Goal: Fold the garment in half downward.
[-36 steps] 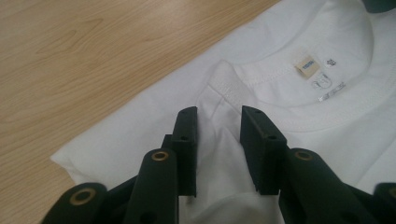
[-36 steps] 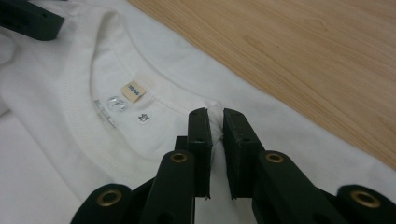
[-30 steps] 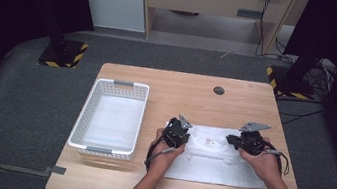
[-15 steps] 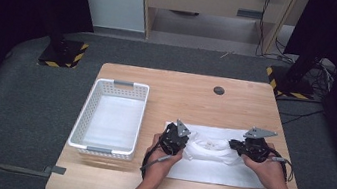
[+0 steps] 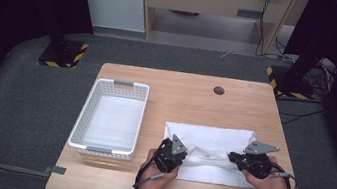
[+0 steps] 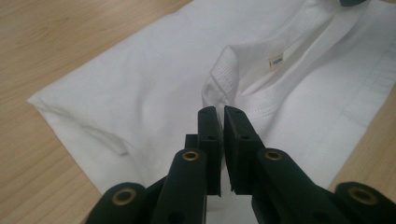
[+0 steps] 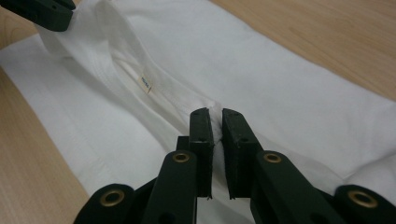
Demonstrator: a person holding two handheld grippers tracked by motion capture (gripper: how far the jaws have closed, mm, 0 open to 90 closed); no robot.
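Two grippers pinch the folded white T-shirt lying on the bench right of the white basket, the left gripper clamped on cloth beside the collar, the right gripper nipping a fold near it.

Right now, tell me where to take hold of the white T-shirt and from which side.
Grip the white T-shirt at the shoulder seams on either side of the neckline, coming from its near edge. It lies flat and folded, collar toward the person. The left gripper and right gripper are pinched there already, jaws shut on cloth.
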